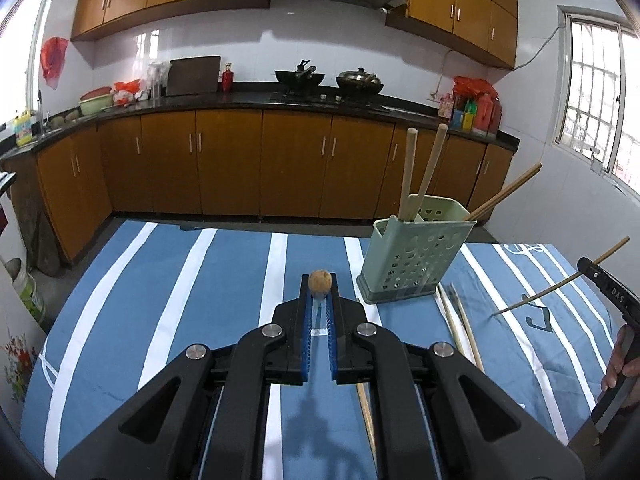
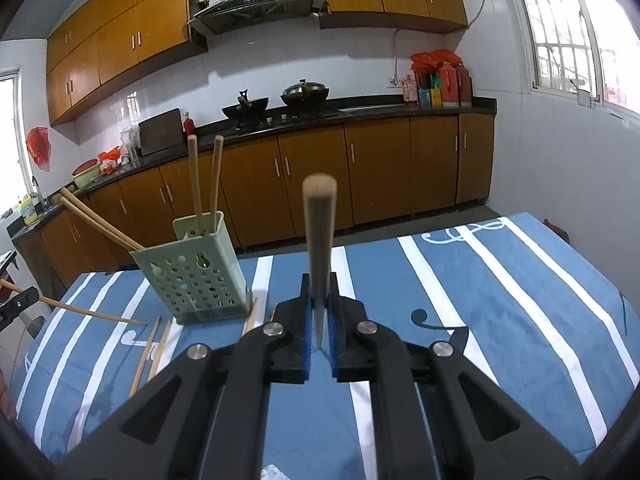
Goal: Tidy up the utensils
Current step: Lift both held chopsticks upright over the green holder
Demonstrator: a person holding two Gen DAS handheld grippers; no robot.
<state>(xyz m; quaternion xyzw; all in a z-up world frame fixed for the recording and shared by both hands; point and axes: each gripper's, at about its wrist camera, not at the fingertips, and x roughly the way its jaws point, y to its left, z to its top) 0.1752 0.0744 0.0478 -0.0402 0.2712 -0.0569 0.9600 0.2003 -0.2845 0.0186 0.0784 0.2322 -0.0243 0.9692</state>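
In the left wrist view my left gripper point(image 1: 320, 294) is shut on a wooden chopstick point(image 1: 320, 280), seen end-on as a round tip between the blue pads. My right gripper point(image 2: 319, 300) is shut on another chopstick point(image 2: 318, 236) that sticks up and forward. Both are held above the striped table. The pale green perforated holder point(image 1: 416, 256) point(image 2: 196, 276) stands on the cloth between them, with two chopsticks upright in it point(image 1: 420, 172) and two leaning out point(image 2: 96, 220). Several loose chopsticks point(image 1: 460, 328) point(image 2: 152, 348) lie at its foot. Each gripper shows at the edge of the other's view point(image 1: 590, 270) point(image 2: 18, 304).
A blue cloth with white stripes point(image 1: 180, 300) covers the table. Beyond its far edge is the floor, then a run of wooden cabinets point(image 1: 260, 160) under a black counter with woks and bottles. A hand point(image 1: 622, 360) shows at the right edge.
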